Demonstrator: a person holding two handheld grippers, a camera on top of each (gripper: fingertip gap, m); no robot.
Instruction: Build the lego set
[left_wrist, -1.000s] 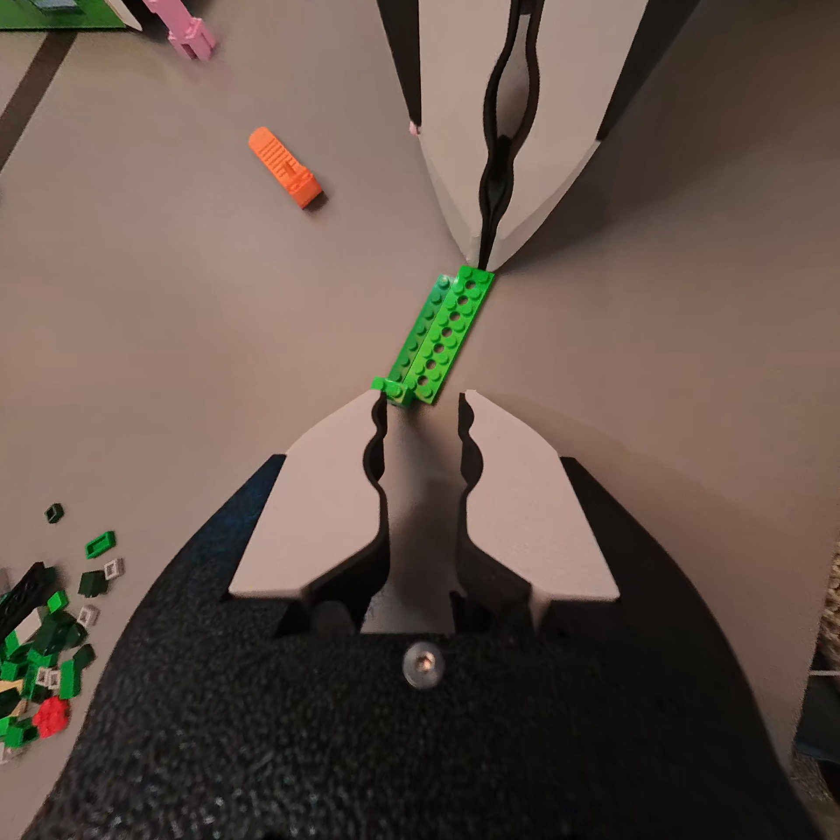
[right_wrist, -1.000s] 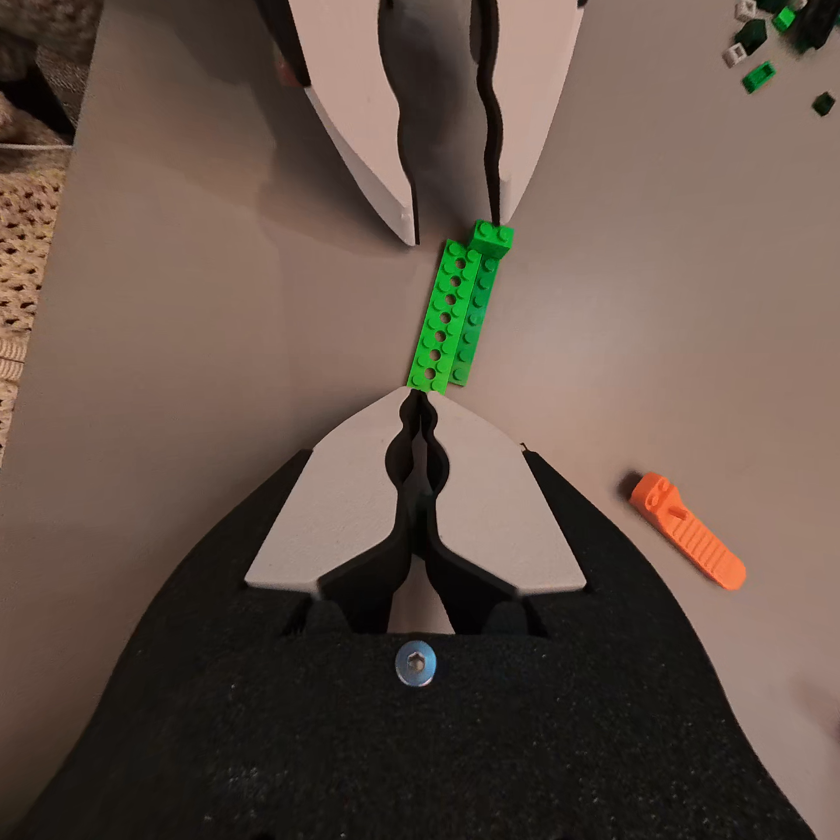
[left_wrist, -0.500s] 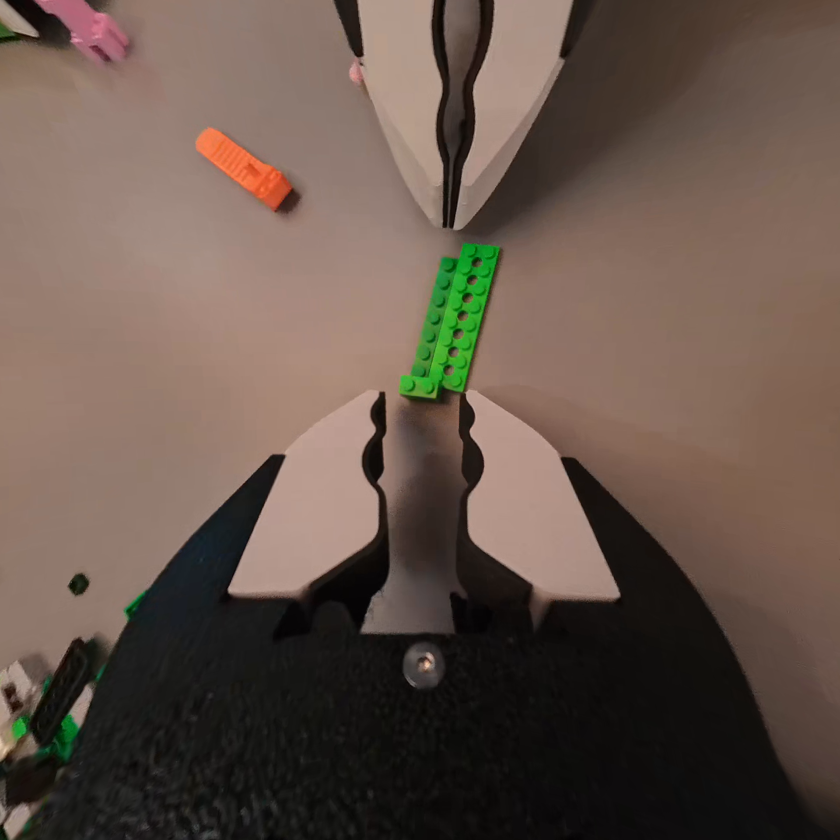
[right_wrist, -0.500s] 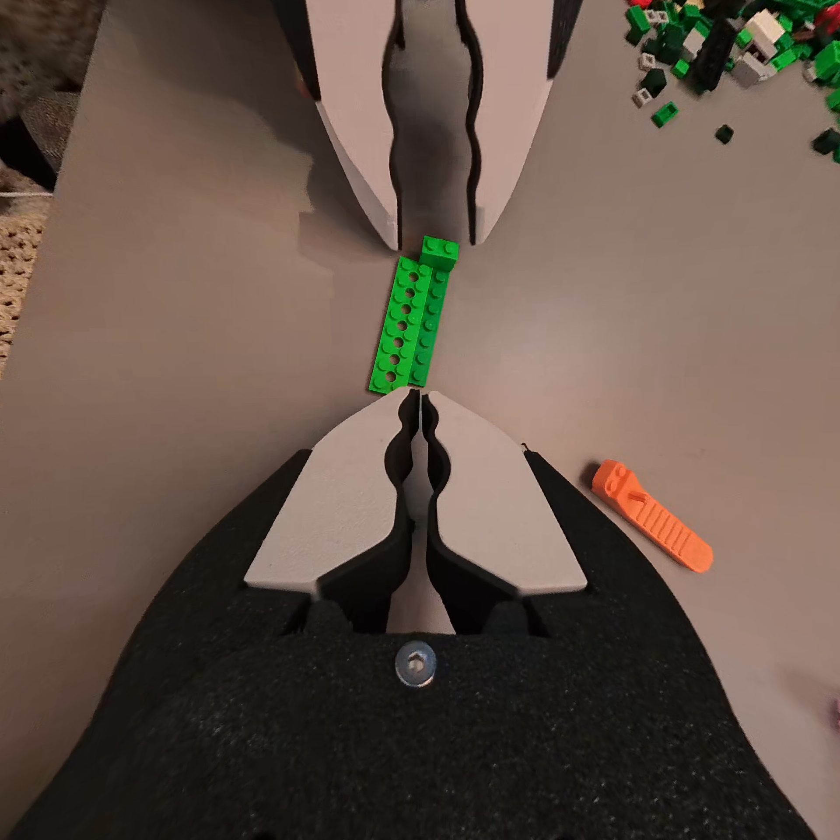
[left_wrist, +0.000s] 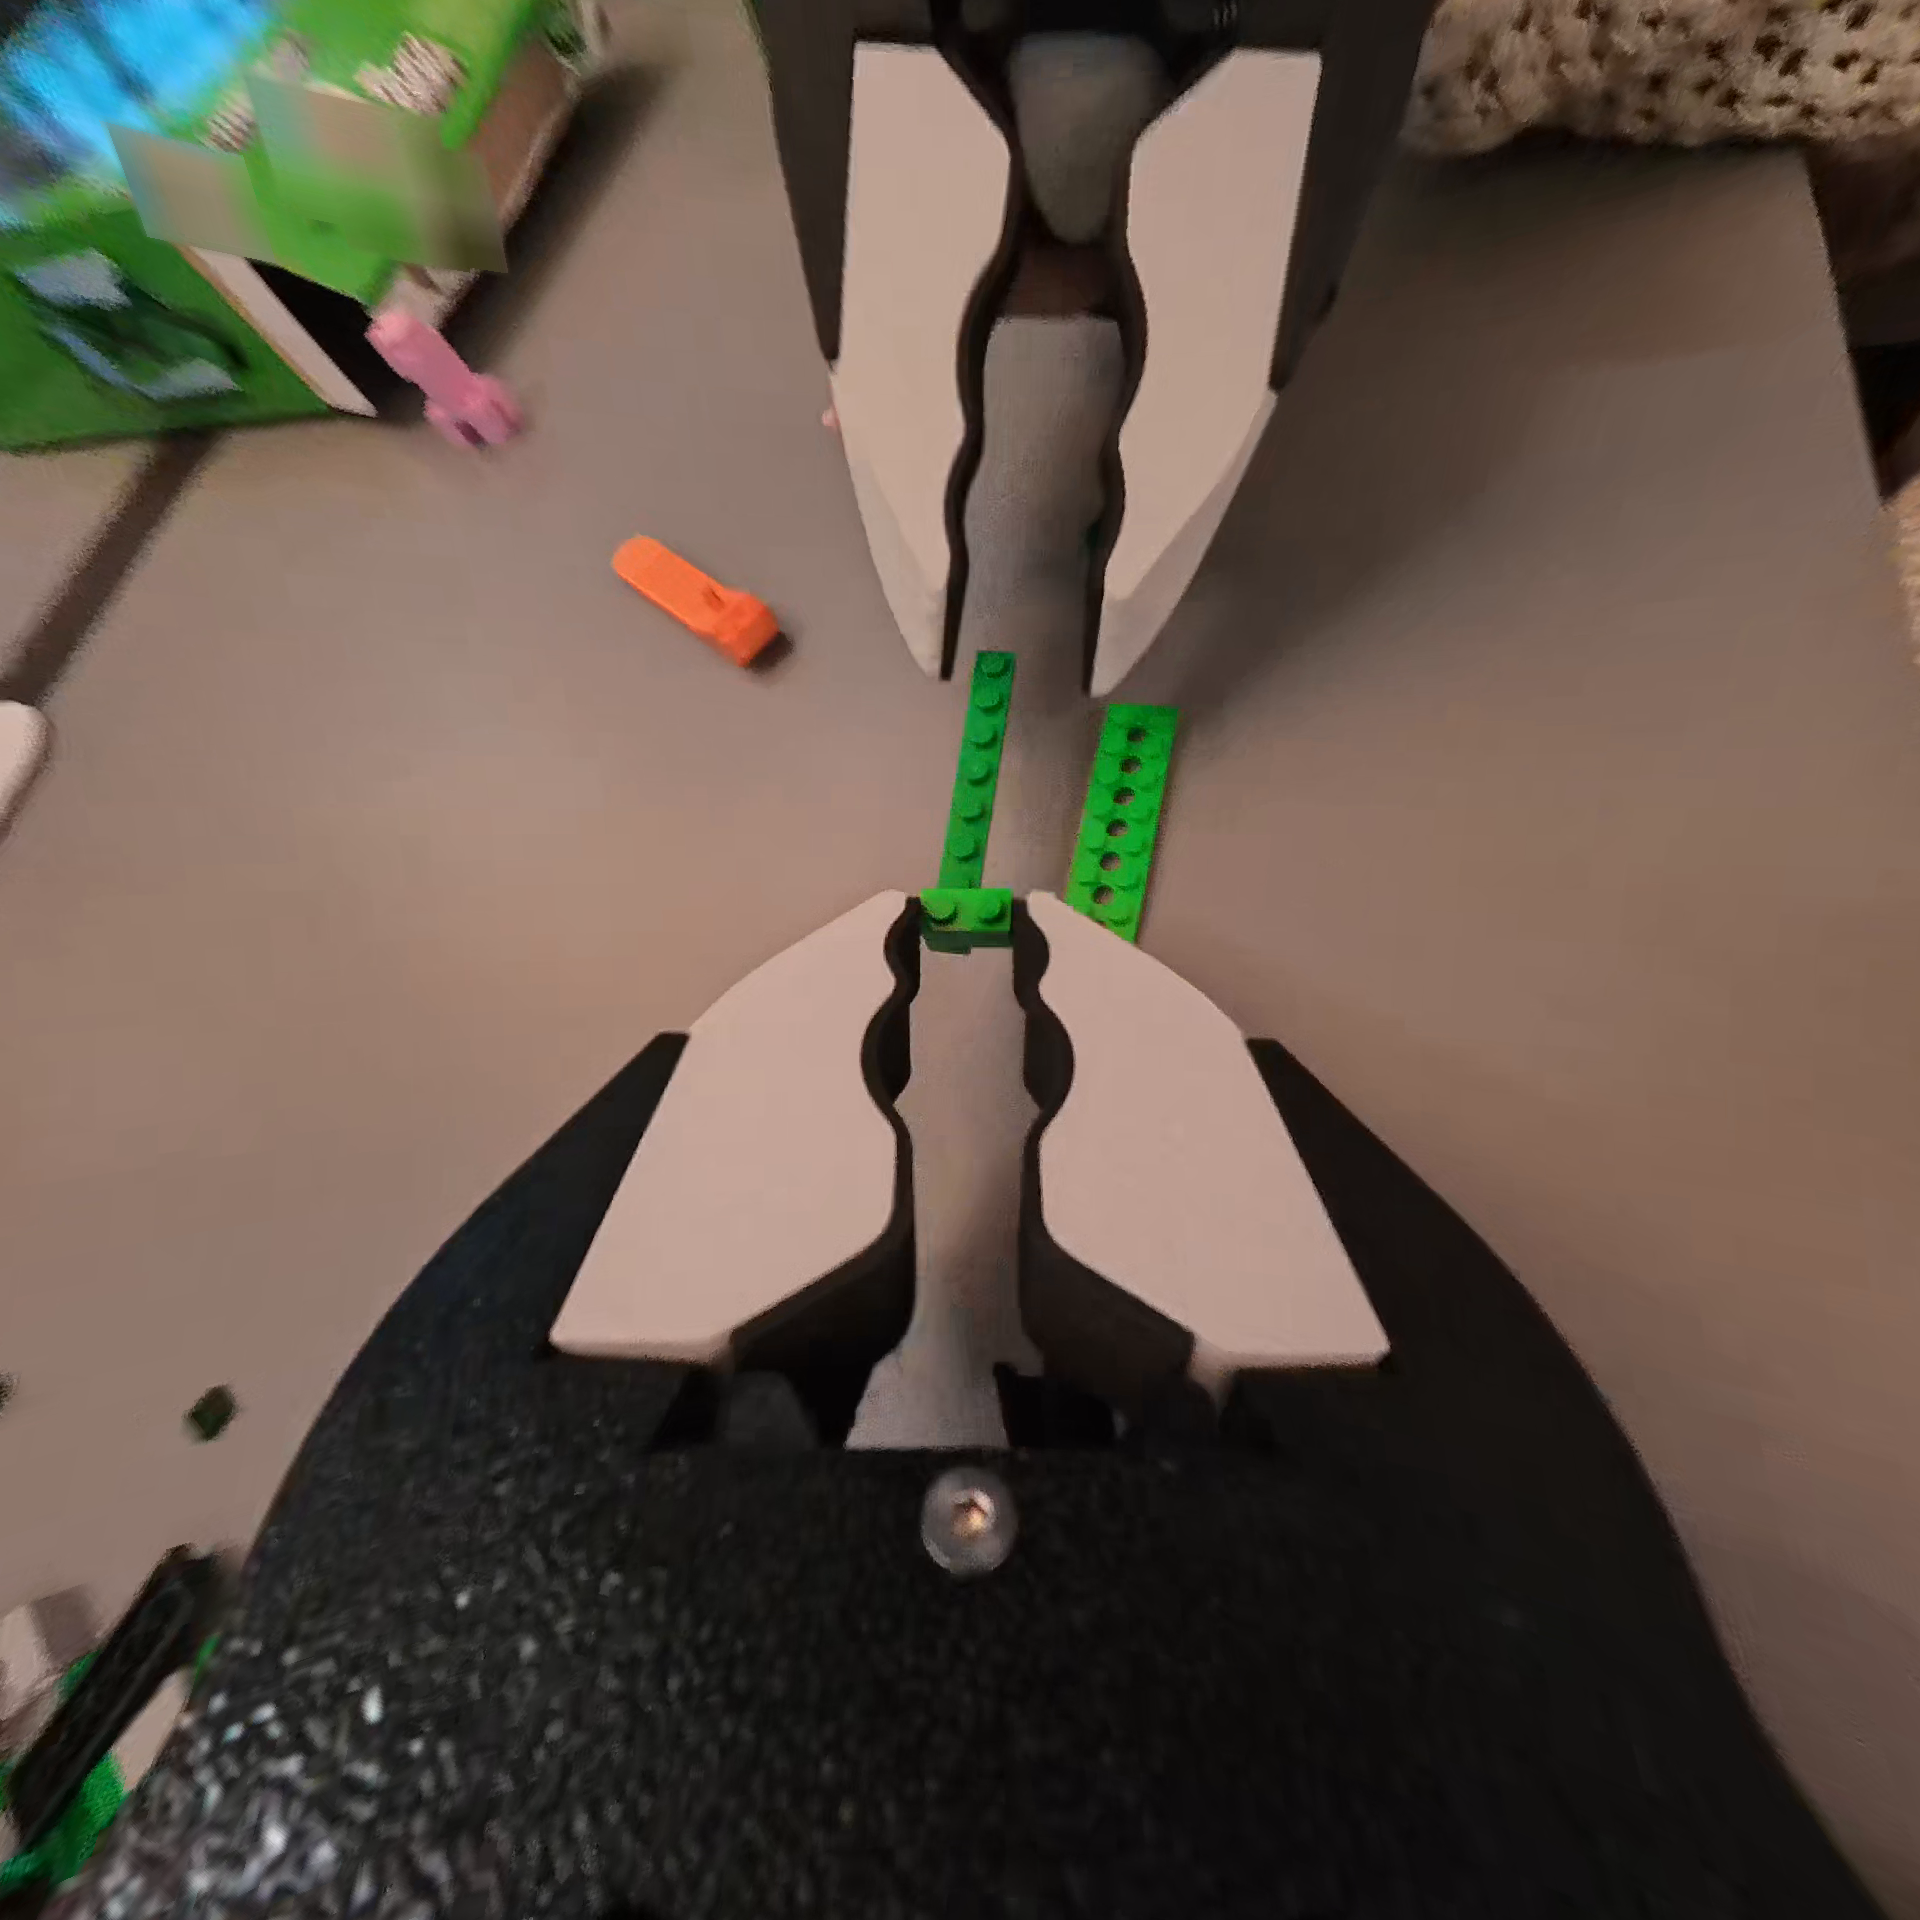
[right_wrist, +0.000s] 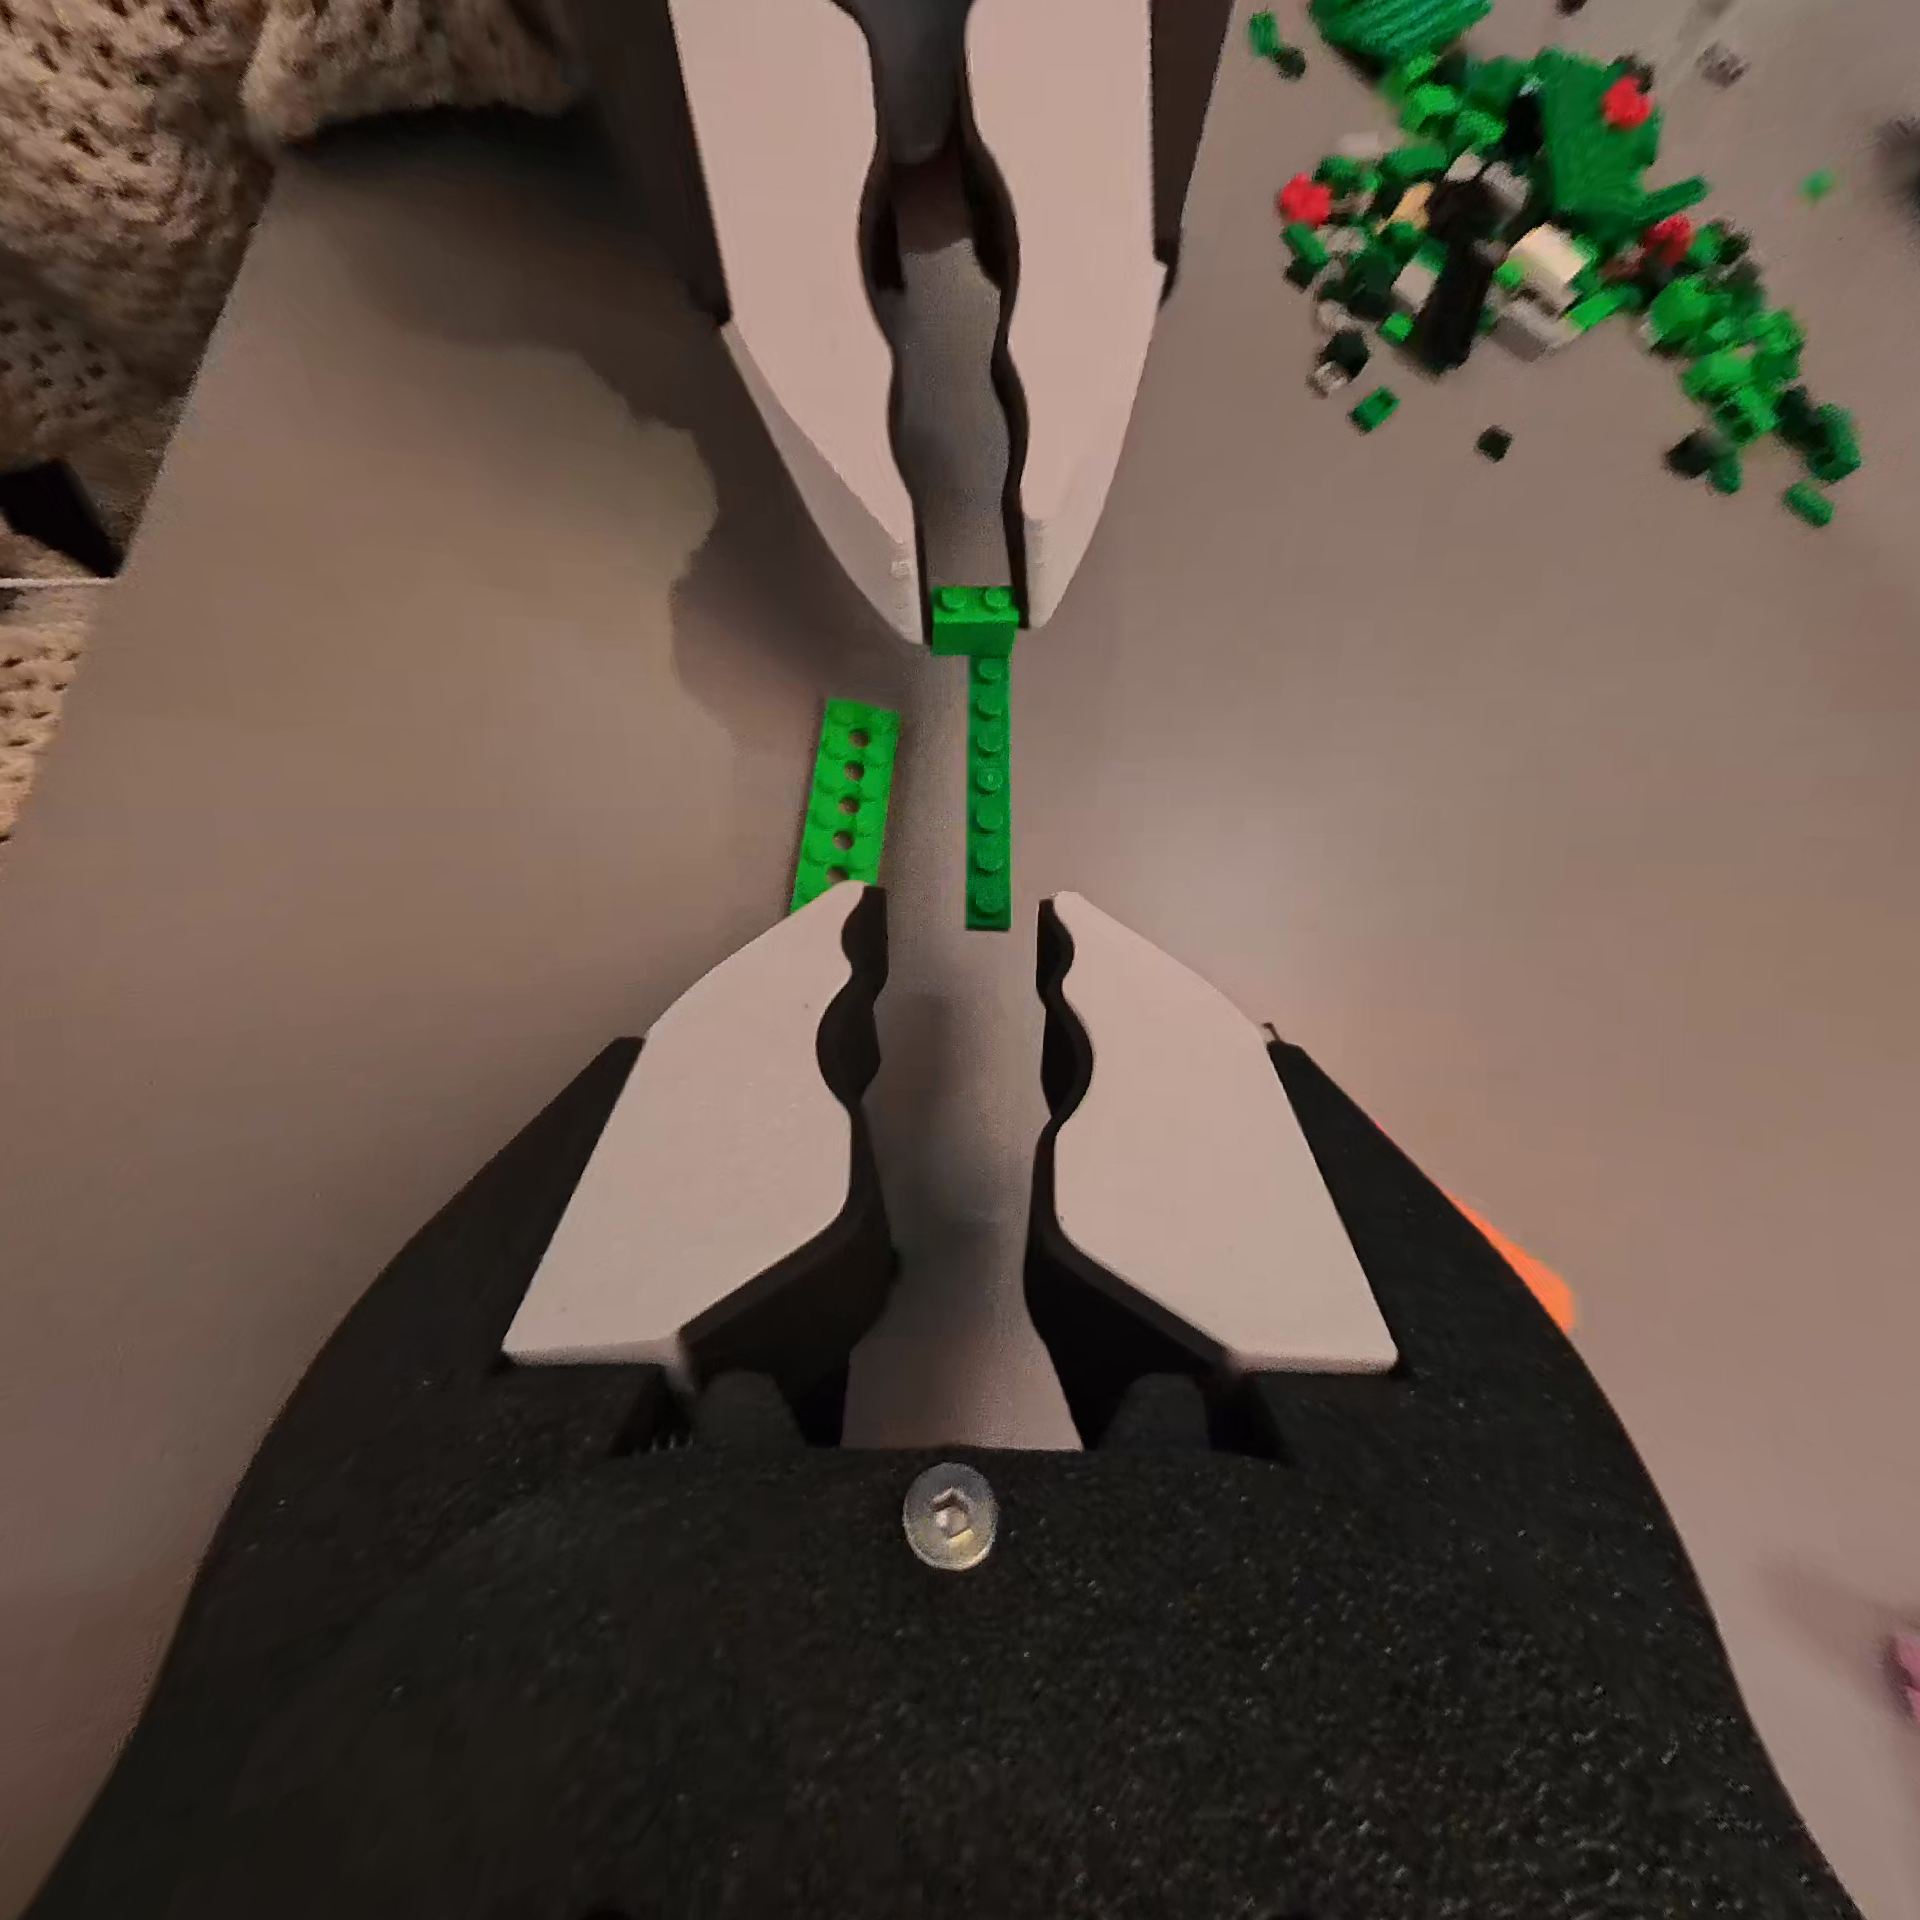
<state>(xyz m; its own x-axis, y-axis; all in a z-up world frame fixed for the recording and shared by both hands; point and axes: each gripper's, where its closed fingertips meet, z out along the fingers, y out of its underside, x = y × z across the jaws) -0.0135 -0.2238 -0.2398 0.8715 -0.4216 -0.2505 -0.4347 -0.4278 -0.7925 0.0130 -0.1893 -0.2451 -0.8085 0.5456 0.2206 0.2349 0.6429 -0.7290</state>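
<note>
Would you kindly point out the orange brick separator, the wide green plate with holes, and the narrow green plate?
orange brick separator (left_wrist: 694, 613): left wrist view, middle of its body.
wide green plate with holes (left_wrist: 1125, 821): left wrist view, mid-length.
narrow green plate (right_wrist: 988, 790): right wrist view, mid-length.

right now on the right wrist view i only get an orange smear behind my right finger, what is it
observer: an orange brick separator, flat on the table, apart from the wide plate and the narrow plate.
operator: ok, left gripper has the small green brick. my own finger covers the wide plate's near end, where does it stop
observer: the left wrist view shows that end: it stops right by a fingertip of the right gripper. i can't tell if they touch.
operator: and the pink blur at my edge
observer: a pink piece, lying just in front of a green box that your view misses.
</note>
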